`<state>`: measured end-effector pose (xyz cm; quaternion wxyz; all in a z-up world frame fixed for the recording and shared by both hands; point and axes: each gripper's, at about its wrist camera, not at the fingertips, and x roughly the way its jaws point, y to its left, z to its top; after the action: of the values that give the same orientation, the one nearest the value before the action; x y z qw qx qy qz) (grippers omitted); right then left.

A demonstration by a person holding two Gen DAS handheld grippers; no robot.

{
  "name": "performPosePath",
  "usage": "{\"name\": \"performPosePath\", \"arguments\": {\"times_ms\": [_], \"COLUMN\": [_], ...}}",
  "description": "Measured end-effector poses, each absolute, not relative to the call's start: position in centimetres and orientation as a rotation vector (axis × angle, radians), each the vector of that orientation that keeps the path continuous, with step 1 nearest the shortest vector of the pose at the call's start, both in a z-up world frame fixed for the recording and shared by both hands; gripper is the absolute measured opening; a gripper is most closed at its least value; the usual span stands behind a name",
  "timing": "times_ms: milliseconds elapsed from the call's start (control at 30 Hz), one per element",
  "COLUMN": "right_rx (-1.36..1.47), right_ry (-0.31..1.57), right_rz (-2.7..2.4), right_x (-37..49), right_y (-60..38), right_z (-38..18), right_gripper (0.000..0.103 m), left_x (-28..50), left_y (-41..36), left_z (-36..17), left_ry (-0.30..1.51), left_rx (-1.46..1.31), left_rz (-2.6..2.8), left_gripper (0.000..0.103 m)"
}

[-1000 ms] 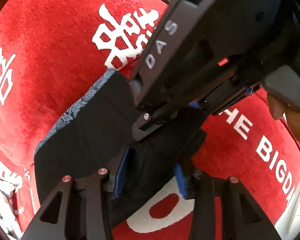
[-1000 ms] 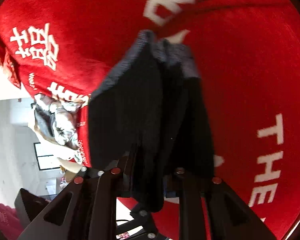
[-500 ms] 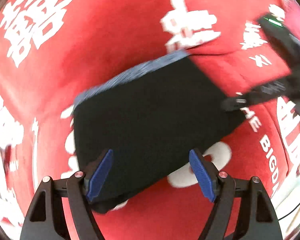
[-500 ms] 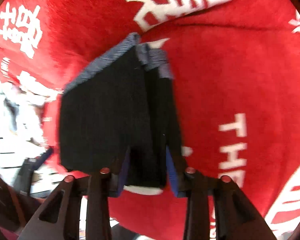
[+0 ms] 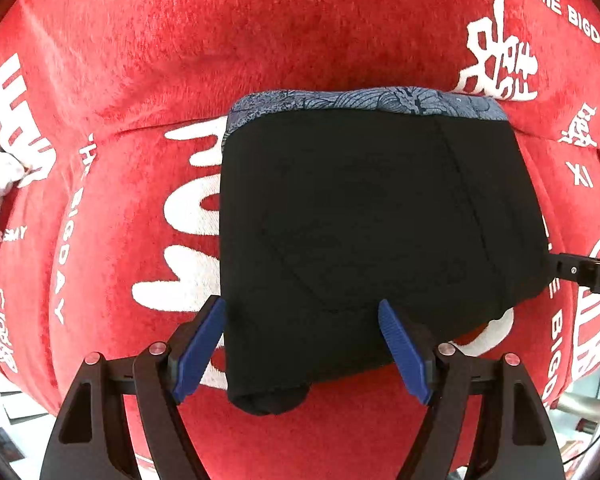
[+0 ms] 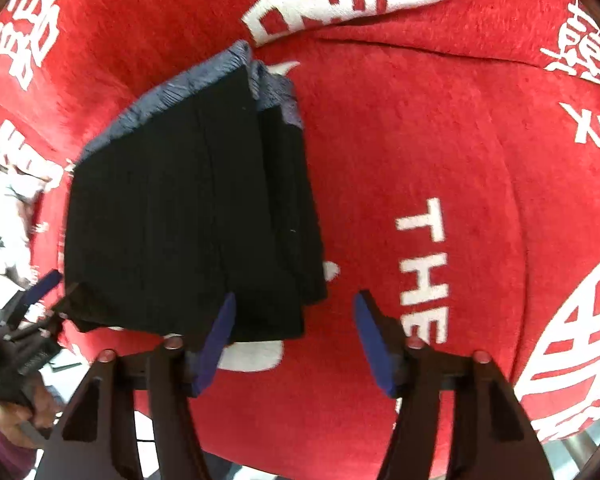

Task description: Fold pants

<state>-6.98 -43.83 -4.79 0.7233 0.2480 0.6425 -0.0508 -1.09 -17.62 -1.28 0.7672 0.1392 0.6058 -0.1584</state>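
A: On the red cloth [image 5: 308,40], the folded black pants [image 5: 372,232] lie flat, patterned blue-grey waistband [image 5: 364,100] at the far edge. A second ago both grippers were clamped on the fabric with the bundle lifted; now neither holds it.

B: Left gripper [image 5: 304,344]?

A: Blue pads spread wide, straddling the near edge of the pants, nothing pinched. Half a second ago it had already let go; the view is now sharp where it was blurred.

B: Right gripper [image 6: 292,332]?

A: It was closed on the fold's near corner half a second ago. Its jaws now stand wide apart, left pad just beside the stacked layers, right pad over bare cloth.

B: Any writing?

A: White print on the cloth: "THE BIGDAY" repeated, "XI", large Chinese characters. From the right wrist view, "THE" [image 6: 424,268] reads sideways just beside the pants.
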Motion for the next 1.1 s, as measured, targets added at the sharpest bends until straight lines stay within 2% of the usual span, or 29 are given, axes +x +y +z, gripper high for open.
{"name": "performPosePath", "arguments": {"times_ms": [267, 367, 567, 733, 767, 833, 900, 1100], "right_rx": [0.5, 0.498, 0.512, 0.553, 0.562, 0.579, 0.579, 0.628], "right_ry": [1.414, 1.409, 1.395, 1.339, 1.325, 1.308, 1.317, 1.358], "right_rz": [-0.11, -0.115, -0.123, -0.074, -0.062, -0.035, -0.033, -0.014], "right_x": [-6.2, -5.7, -7.1, -7.2, -7.2, -7.1, -7.1, -7.3], "right_y": [-43.1, -42.9, -43.9, -44.1, -44.1, -44.2, -44.2, -44.5], "right_z": [-3.4, -3.0, -2.8, -2.3, -2.1, -2.0, -2.2, -3.1], "right_gripper": [0.068, 0.068, 0.069, 0.077, 0.082, 0.083, 0.094, 0.094], "left_x": [-0.7, -0.4, 0.2, 0.9, 1.0, 1.2, 1.3, 1.7], "left_y": [-17.2, -16.8, -15.8, -15.3, -15.3, -15.2, -15.1, -15.4], "left_z": [-1.2, -1.3, -1.8, -2.4, -2.5, -2.7, -2.9, -3.0], "left_ry": [1.334, 1.34, 1.383, 1.427, 1.432, 1.443, 1.453, 1.456], "left_rx": [0.275, 0.268, 0.23, 0.187, 0.18, 0.168, 0.16, 0.175], "left_rz": [-0.347, -0.324, -0.312, -0.306, -0.306, -0.3, -0.301, -0.31], "left_gripper": [0.079, 0.098, 0.098, 0.098, 0.099, 0.102, 0.102, 0.102]}}
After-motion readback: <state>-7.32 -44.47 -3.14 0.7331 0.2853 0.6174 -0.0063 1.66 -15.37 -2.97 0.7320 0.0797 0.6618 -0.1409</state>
